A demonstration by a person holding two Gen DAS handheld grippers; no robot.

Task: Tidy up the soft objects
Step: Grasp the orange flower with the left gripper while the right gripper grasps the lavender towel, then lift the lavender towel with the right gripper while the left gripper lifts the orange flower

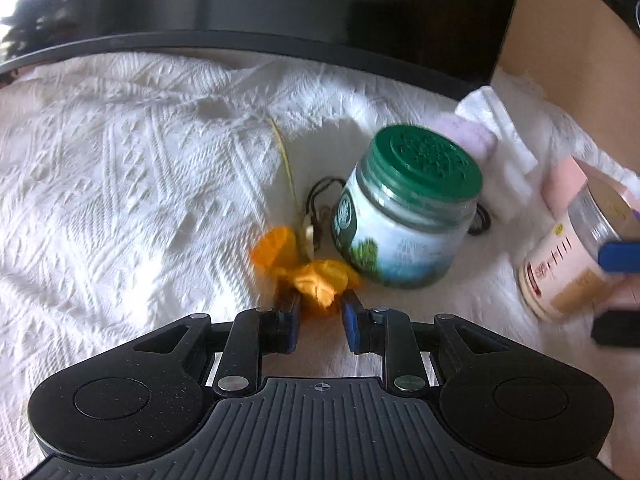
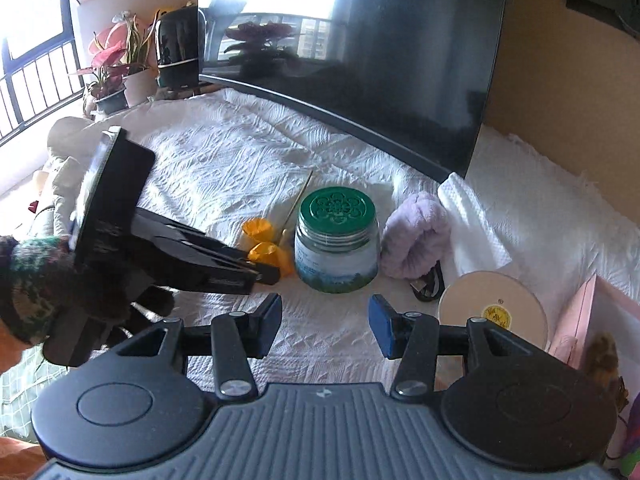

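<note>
The left gripper (image 1: 318,312) stood low over the white textured cloth (image 1: 120,168), its blue-padded jaws partly closed around the near end of the orange fabric flower (image 1: 316,276). Whether the pads were actually pinching the petals or only bracketing them could not be told; the left-wrist view was motion-blurred.

The flower lay directly ahead of that gripper, just left of the green-lidded jar (image 1: 404,208), touching or nearly touching its base. Its long axis ran away from the gripper: blossoms nearest, thin yellowish stem (image 1: 284,160) trailing toward the dark television screen (image 1: 320,8). Any lift would therefore be taken from the blossom end, with the stem left hanging.

The right gripper (image 2: 324,324) was held back from the cloth, jaws wide apart and empty, aimed at the jar (a rigid item, not a soft one). The purple plush piece (image 2: 416,236) lay just right of the jar and nearer the right gripper than the left. A beige-lidded container (image 2: 494,312) sat close by that gripper's right jaw.

Judgement: the left gripper was the nearer to the flower, and the right the nearer to the plush.
</note>
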